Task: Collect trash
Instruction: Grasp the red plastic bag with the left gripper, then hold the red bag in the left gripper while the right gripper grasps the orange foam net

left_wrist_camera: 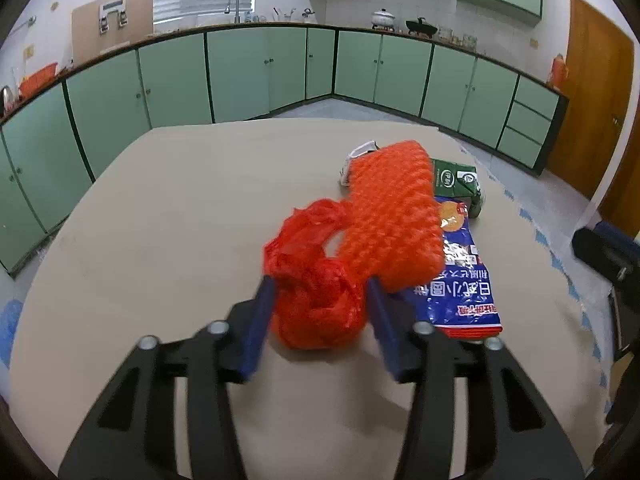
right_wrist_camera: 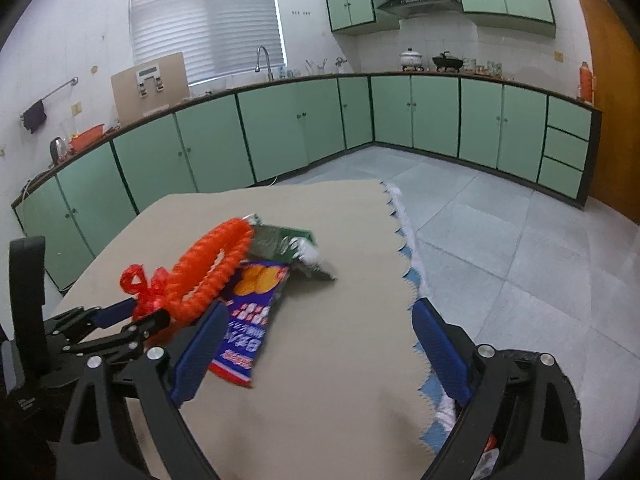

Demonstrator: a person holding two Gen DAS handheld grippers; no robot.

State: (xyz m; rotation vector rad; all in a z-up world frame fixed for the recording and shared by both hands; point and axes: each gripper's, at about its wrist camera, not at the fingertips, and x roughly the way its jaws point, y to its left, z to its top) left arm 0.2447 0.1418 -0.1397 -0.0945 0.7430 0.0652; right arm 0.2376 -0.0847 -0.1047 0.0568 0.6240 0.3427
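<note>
The left tongs had pinched the crumpled red plastic bag on the beige counter: light, soft, best gripped at its bunched knot. The right tongs gaped empty.

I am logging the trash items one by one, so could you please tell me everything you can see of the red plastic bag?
The red plastic bag is thin, translucent and crumpled into a loose wad with a knotted loop at one end. It lies on the beige table, between the blue fingers of the left gripper, which close in at both sides. Its far side touches the orange foam net.
</note>
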